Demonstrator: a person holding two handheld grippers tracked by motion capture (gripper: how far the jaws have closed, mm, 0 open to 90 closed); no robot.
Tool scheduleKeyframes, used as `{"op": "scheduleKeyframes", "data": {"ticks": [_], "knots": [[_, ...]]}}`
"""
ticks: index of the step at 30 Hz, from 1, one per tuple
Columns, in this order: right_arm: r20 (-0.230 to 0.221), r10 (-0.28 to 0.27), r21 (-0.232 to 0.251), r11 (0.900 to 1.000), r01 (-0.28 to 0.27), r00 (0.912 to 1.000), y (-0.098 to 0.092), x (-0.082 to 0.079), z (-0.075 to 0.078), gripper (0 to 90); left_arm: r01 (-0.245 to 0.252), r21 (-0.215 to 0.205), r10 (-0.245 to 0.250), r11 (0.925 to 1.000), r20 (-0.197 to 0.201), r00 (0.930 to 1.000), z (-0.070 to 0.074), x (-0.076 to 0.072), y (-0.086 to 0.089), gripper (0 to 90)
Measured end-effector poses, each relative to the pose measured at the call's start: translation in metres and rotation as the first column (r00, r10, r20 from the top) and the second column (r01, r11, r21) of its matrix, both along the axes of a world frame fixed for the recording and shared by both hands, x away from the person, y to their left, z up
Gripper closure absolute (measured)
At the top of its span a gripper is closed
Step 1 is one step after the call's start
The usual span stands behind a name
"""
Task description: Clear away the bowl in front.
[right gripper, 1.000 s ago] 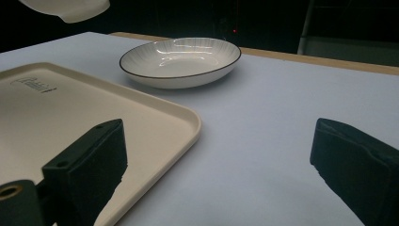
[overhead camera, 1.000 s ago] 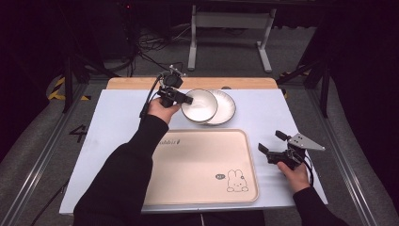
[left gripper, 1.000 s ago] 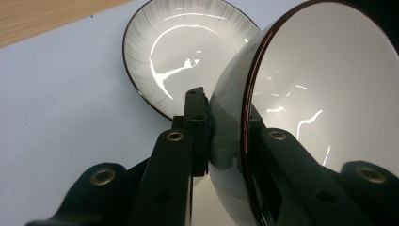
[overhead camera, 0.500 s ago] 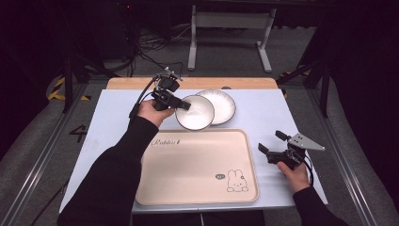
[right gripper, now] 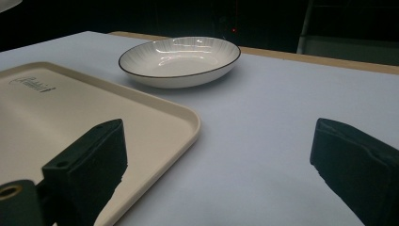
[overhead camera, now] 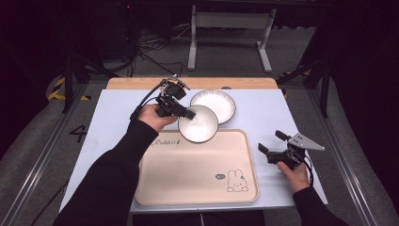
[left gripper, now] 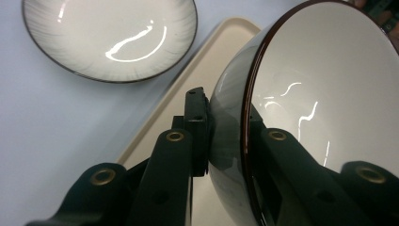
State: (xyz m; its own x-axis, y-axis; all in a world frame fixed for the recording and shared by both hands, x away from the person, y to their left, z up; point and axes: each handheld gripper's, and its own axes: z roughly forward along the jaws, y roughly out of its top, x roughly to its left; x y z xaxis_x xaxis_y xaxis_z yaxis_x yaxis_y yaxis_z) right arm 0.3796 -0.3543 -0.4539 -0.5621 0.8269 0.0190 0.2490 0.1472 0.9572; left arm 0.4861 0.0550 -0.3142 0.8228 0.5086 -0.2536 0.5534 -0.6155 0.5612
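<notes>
The left gripper (overhead camera: 187, 113) is clamped on the rim of a white bowl (overhead camera: 198, 124), one jaw against the outer wall and the other inside the dark-edged lip, and carries it above the far left corner of the beige tray (overhead camera: 188, 174); in the left gripper view the bowl (left gripper: 310, 108) hangs tilted, its opening turned sideways. A second dish, a shallow white plate (overhead camera: 212, 105), rests on the blue desk (overhead camera: 103, 117) just beyond the tray, close beside the carried bowl. The right gripper (overhead camera: 273, 143) rests with its jaws wide apart on the desk at the tray's right edge, holding nothing. Risks, as judged from this pose: the hold is a narrow pinch on a smooth glazed rim, so the bowl's weight could rotate it in the jaws or let it slip out; a low or hasty descent could strike the tray's raised lip or knock the neighbouring plate. Hidden or unclear: the bowl's base and its clearance over the tray cannot be read from above; the inner jaw's contact patch is partly lost in reflections; the bowl appears empty, though glare on the glaze makes this uncertain; the tray's small printed lettering is illegible.
</notes>
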Motion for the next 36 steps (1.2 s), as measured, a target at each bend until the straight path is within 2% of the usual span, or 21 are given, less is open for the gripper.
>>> {"op": "scheduleKeyframes", "data": {"ticks": [7,13,21,23,27,32,36], "knots": [[0.001,0.000,0.002,1.000,0.000,1.0000,0.000,0.000,0.000,4.9,0.048,0.025,-0.048,0.9985,0.003,0.9988,-0.003,-0.006,-0.008,80.7],[0.002,0.000,0.003,1.000,0.000,1.0000,0.000,0.000,0.000,4.9,0.094,0.059,-0.095,0.9938,0.005,0.9955,-0.008,-0.011,-0.017,80.7],[0.000,0.001,0.000,1.000,-0.001,1.0000,0.000,0.000,0.000,4.9,0.129,0.102,-0.126,0.9863,-0.037,0.9914,-0.025,-0.010,-0.025,80.7],[-0.001,0.001,0.001,1.000,-0.001,1.0000,0.000,0.000,0.000,4.9,0.135,0.110,-0.131,0.9847,-0.036,0.9907,-0.028,-0.011,-0.027,80.7],[-0.002,0.000,0.000,1.000,0.000,1.0000,0.000,0.000,0.000,4.9,0.148,0.140,-0.143,0.9790,-0.043,0.9887,-0.035,-0.013,-0.033,80.8],[-0.001,0.001,0.000,1.000,-0.001,1.0000,0.000,0.000,0.000,4.9,0.166,0.187,-0.162,0.9683,-0.041,0.9860,-0.044,-0.015,-0.039,80.8],[-0.002,0.001,0.000,1.000,-0.001,1.0000,0.000,0.000,0.000,4.9,0.170,0.201,-0.162,0.9648,-0.056,0.9852,-0.050,-0.016,-0.040,80.8]]}}
